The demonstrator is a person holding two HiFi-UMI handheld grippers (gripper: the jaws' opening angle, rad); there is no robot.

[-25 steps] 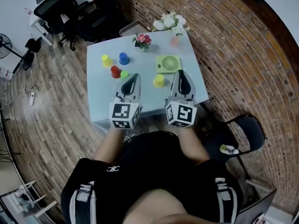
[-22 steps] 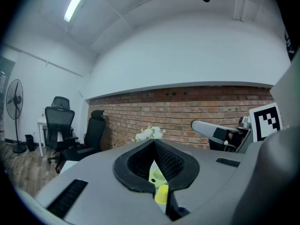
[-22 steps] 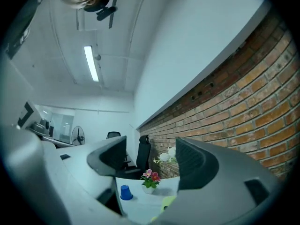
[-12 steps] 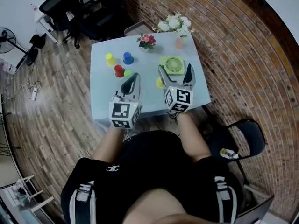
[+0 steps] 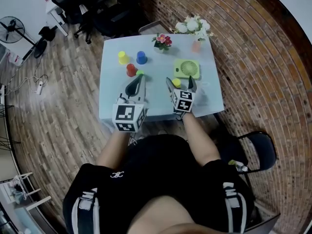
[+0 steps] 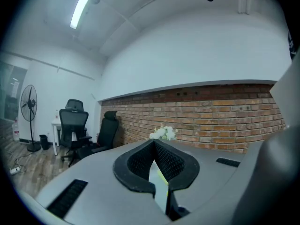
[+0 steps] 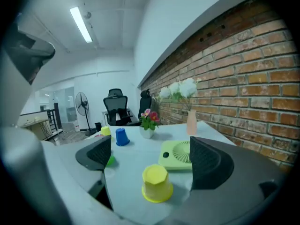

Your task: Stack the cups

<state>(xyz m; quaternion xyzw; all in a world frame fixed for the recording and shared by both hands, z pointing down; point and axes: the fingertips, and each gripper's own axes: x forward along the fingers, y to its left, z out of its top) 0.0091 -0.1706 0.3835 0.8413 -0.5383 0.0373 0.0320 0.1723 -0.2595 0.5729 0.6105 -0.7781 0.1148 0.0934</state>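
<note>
Several small cups stand upside down on the pale blue table (image 5: 112,101). A yellow cup (image 5: 176,82) (image 7: 157,183) stands between the tips of my right gripper (image 5: 179,84) (image 7: 150,161). Its jaws have just been opening, they stand wide, and neither pad touches the cup. Farther back are a green cup (image 5: 140,73) (image 7: 110,161), a red cup (image 5: 131,69), a blue cup (image 5: 142,57) (image 7: 122,137) and a second yellow cup (image 5: 123,57) (image 7: 106,131). My left gripper (image 5: 136,83) (image 6: 154,146) hovers just short of the green and red cups, shut and empty.
A light green fan (image 5: 187,68) (image 7: 178,154) lies flat just beyond the right gripper. At the back stand a pot of pink flowers (image 5: 162,40) (image 7: 149,121) and a pink vase (image 5: 196,46) (image 7: 191,122) of white flowers. Office chairs (image 5: 117,4) stand past the table.
My right gripper went from shut to wide open and dropped forward, so the near yellow cup now stands between its jaws. The left gripper edged slightly forward.
</note>
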